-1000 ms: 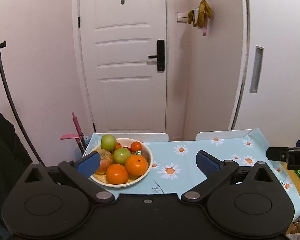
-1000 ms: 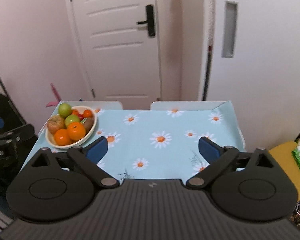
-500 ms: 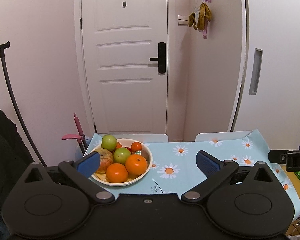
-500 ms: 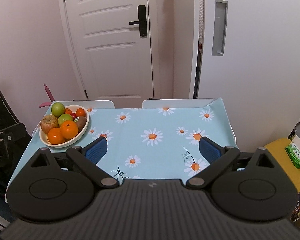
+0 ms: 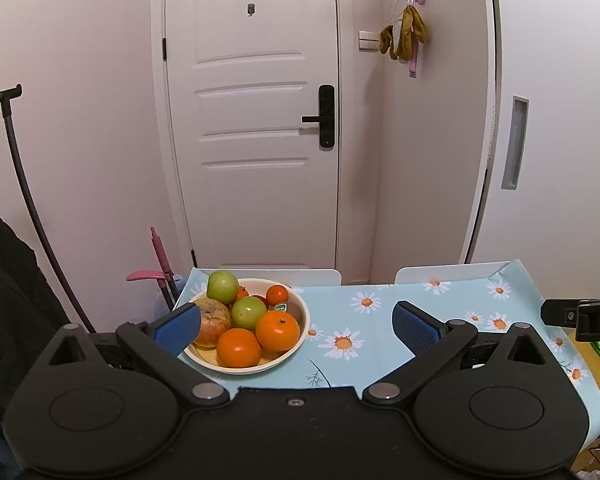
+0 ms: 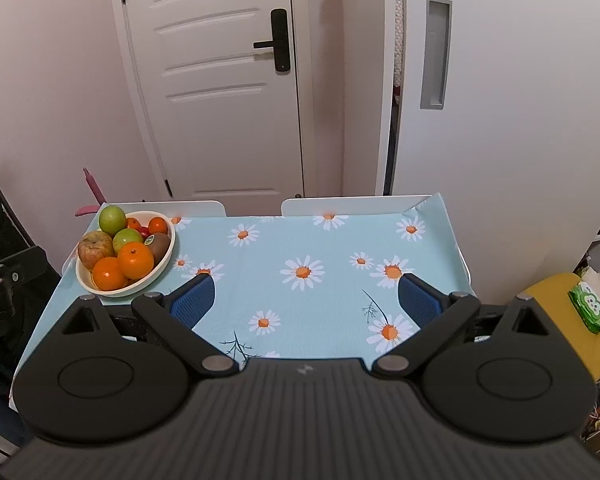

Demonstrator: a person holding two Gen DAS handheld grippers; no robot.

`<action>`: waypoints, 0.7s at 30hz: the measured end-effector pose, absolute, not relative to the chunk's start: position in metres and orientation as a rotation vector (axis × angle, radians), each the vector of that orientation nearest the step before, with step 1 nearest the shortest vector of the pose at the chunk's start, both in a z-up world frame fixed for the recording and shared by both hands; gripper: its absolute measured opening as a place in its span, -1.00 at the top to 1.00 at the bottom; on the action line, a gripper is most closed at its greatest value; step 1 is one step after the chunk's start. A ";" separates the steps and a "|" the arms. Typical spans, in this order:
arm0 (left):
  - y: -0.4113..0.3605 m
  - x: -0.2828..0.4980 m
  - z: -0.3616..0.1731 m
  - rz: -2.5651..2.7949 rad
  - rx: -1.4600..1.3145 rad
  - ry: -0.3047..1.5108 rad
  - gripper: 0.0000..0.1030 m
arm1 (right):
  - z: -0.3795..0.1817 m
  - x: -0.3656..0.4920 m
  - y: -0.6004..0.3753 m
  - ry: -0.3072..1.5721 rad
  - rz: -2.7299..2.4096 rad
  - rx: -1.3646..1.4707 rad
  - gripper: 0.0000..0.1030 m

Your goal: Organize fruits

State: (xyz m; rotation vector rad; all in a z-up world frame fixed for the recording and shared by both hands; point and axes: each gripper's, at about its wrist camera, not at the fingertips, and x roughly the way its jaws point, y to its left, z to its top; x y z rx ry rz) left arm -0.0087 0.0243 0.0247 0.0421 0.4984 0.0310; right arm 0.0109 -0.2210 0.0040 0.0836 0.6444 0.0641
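Note:
A cream bowl (image 5: 296, 336) (image 6: 162, 266) stands at the left end of the daisy tablecloth (image 5: 384, 320) (image 6: 300, 240). It holds two oranges (image 5: 278, 330) (image 6: 136, 260), two green apples (image 5: 249, 312) (image 6: 112, 218), a reddish apple (image 5: 214, 320) (image 6: 95, 249), a kiwi (image 6: 160, 242) and small tangerines (image 5: 278, 294). My left gripper (image 5: 296, 326) is open and empty, just short of the bowl. My right gripper (image 6: 306, 300) is open and empty above the table's near middle, right of the bowl.
A white door (image 5: 256, 120) and wall stand behind the table. Two white chair backs (image 6: 352, 204) line its far edge. A black pole (image 5: 24, 184) and pink tools (image 5: 158, 256) stand to the left. A yellow stool with a green packet (image 6: 588, 308) is at right.
Both grippers have risen and drawn back a little; the right one has also shifted left, so the bowl sits nearer its left finger. Both remain open.

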 end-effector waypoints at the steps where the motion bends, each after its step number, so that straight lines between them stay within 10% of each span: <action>1: 0.024 -0.009 0.025 0.030 0.042 0.498 -1.00 | 0.004 0.011 -0.221 0.645 0.063 0.083 -1.00; 21: 0.023 -0.007 0.025 0.032 0.044 0.500 -1.00 | 0.002 0.015 -0.221 0.660 0.061 0.083 -1.00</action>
